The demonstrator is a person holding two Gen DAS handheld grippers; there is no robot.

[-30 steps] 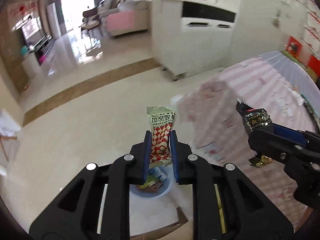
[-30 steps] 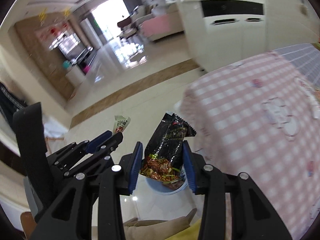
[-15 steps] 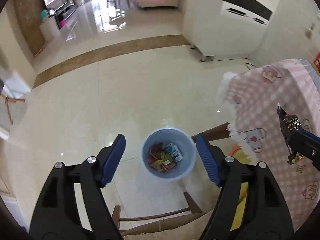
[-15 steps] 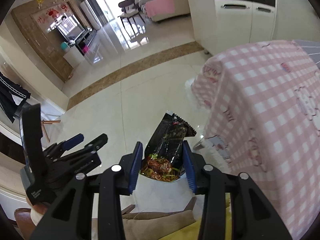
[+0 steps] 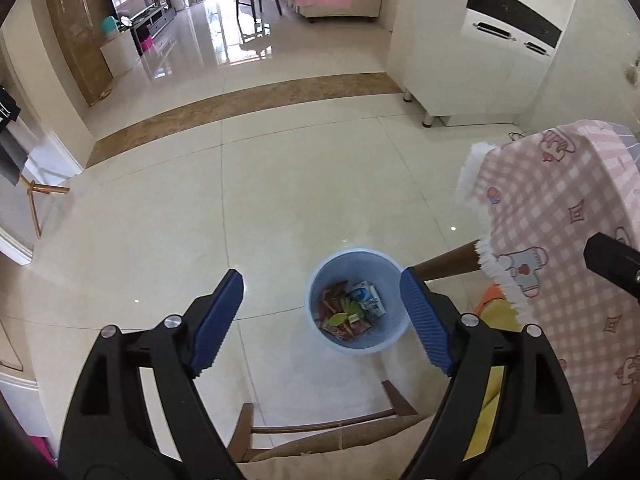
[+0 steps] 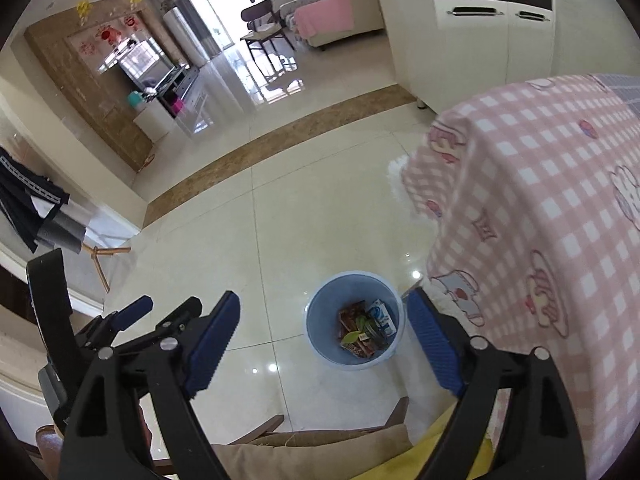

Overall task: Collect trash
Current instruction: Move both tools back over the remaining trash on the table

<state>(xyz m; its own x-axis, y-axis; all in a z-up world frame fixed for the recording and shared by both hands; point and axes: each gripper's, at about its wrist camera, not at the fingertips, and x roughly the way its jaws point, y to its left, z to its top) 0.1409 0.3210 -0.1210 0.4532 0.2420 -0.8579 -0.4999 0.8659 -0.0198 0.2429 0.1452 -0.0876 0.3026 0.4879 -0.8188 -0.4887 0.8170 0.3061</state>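
A light blue bin (image 5: 390, 342) stands on the tiled floor below both grippers; it also shows in the right wrist view (image 6: 320, 338). Several snack wrappers (image 5: 348, 314) lie inside it, and the wrappers (image 6: 366, 330) include a dark packet in the right wrist view. My left gripper (image 5: 322, 316) is open and empty, high above the bin. My right gripper (image 6: 324, 334) is open and empty too, also above the bin. The left gripper shows at the left of the right wrist view (image 6: 132, 316), and part of the right gripper shows at the right edge of the left wrist view (image 5: 612, 260).
A table with a pink checked cloth (image 5: 560, 216) stands right of the bin (image 6: 540, 200). A wooden chair with a beige cushion (image 5: 328, 440) is right below the grippers. A white cabinet (image 5: 472, 60) stands further back. Glossy floor (image 5: 200, 220) stretches to the left.
My right gripper has opened and the black snack packet has dropped from it into the bin. My left gripper stays open after letting go of the green and red wrapper a second ago.
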